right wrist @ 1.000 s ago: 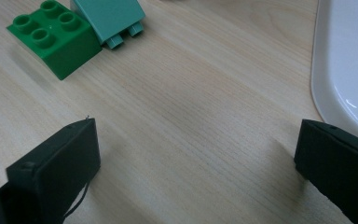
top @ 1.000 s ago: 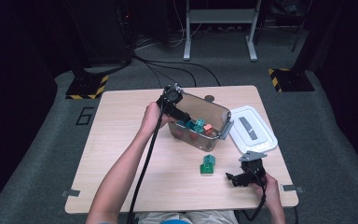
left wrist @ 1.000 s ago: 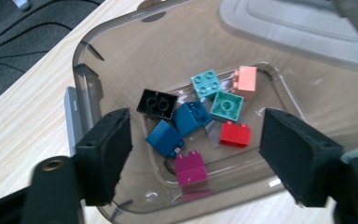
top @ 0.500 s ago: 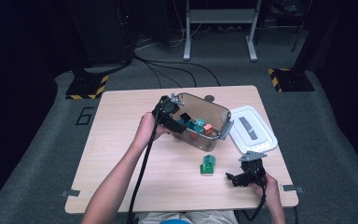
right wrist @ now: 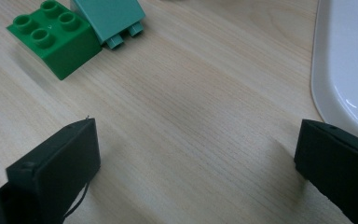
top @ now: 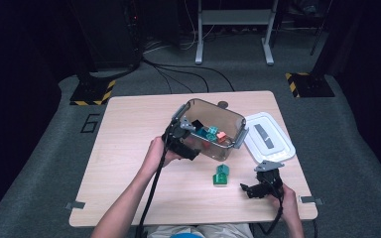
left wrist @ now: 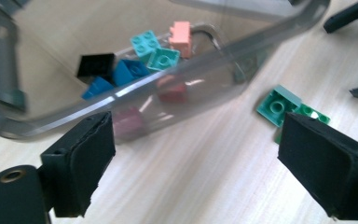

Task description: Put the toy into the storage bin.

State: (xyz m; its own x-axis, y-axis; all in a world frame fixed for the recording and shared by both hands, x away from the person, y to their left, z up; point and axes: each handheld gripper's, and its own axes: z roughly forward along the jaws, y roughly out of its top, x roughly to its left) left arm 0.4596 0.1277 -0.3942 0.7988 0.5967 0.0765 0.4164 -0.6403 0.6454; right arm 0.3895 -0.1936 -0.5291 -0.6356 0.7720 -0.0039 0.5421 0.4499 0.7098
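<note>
Left tongs (top: pixel 187 148) mid-frame at near wall of clear bin (top: pixel 228 116), jaws just been opening, nothing between. Right tongs (top: pixel 247 188) lower right, jaws apart, empty. Green bricks (top: pixel 221 174) on counter (top: pixel 129 148) between them.

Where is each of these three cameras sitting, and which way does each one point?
High view: above the person's side, looking forward and down on the table; both forearms and the left claw and right claw show.
Left gripper view: on the left claw, looking at the clear bin of bricks; its open jaws, just widened, show.
Right gripper view: on the right claw, looking at the tabletop and white lid; its open jaws show.
Shared: all three see the green bricks.
</note>
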